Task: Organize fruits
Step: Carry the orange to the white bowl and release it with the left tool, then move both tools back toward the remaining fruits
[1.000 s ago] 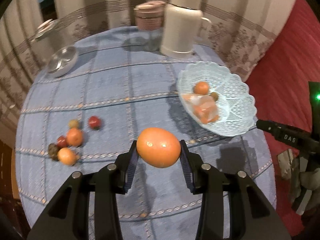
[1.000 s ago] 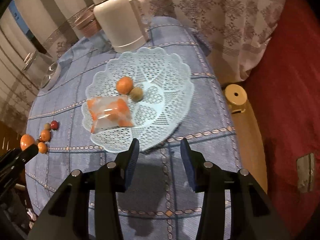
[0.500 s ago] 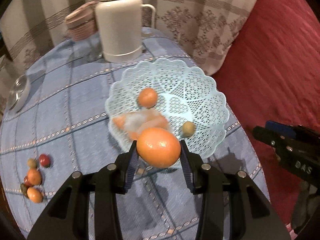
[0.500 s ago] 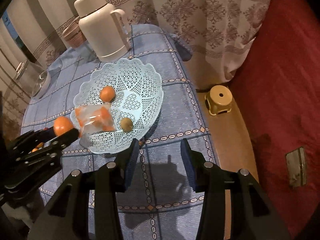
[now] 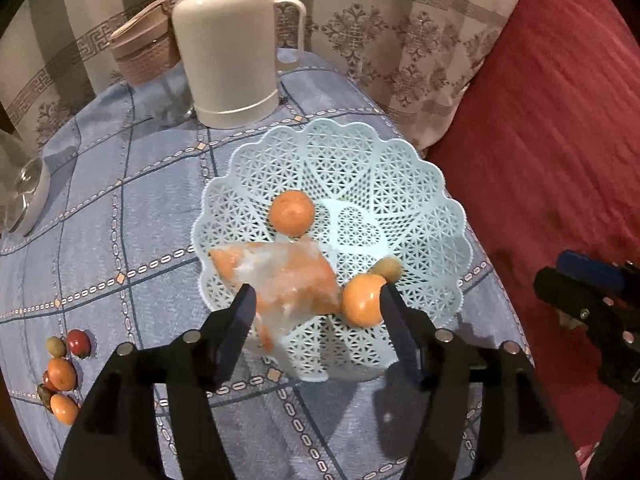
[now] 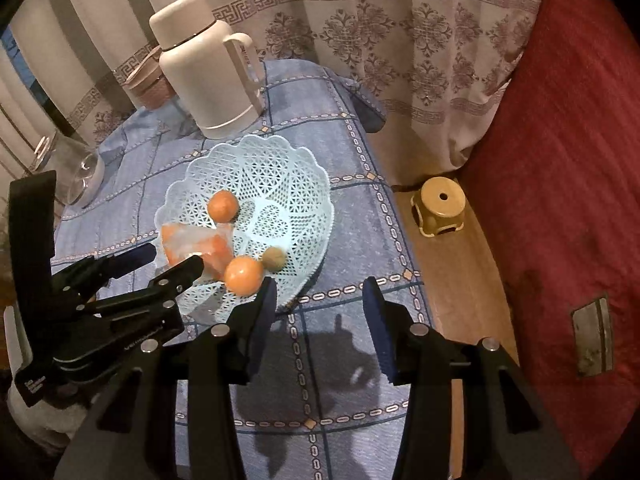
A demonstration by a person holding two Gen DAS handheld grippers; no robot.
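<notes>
Left tongs: the left tongs [image 5: 316,312] hang over the near rim of the basket [image 5: 420,184]; the jaws have just been opening and now stand well apart, gripping nothing; the large orange [image 5: 362,300] sits low between them, close against the right-hand pad, and whether it touches that pad cannot be told.

Right tongs: the right tongs [image 6: 318,312] hover partly open over bare cloth just in front of the basket, empty.

Basket: a pale lattice bowl on the desk [image 5: 120,208]; inside lie a smaller orange [image 5: 291,213], a clear bag of orange pieces [image 5: 280,276] and a small brownish fruit [image 5: 388,268], which touches the large orange.

Still outside: a cluster of small fruits [image 5: 62,372] near the left edge of the desk, well apart from the basket.

Background: a cream flask [image 5: 230,52] and a pink cup [image 5: 144,56] stand behind the basket.

Step in hand: letting the large orange go into the basket, by the look of it.

Doing it well: lift straight up with the jaws wide, so neither pad drags the orange or catches the bag; wait for the fruit to settle against the lattice wall before swinging away; then go for the cluster on the left.
</notes>
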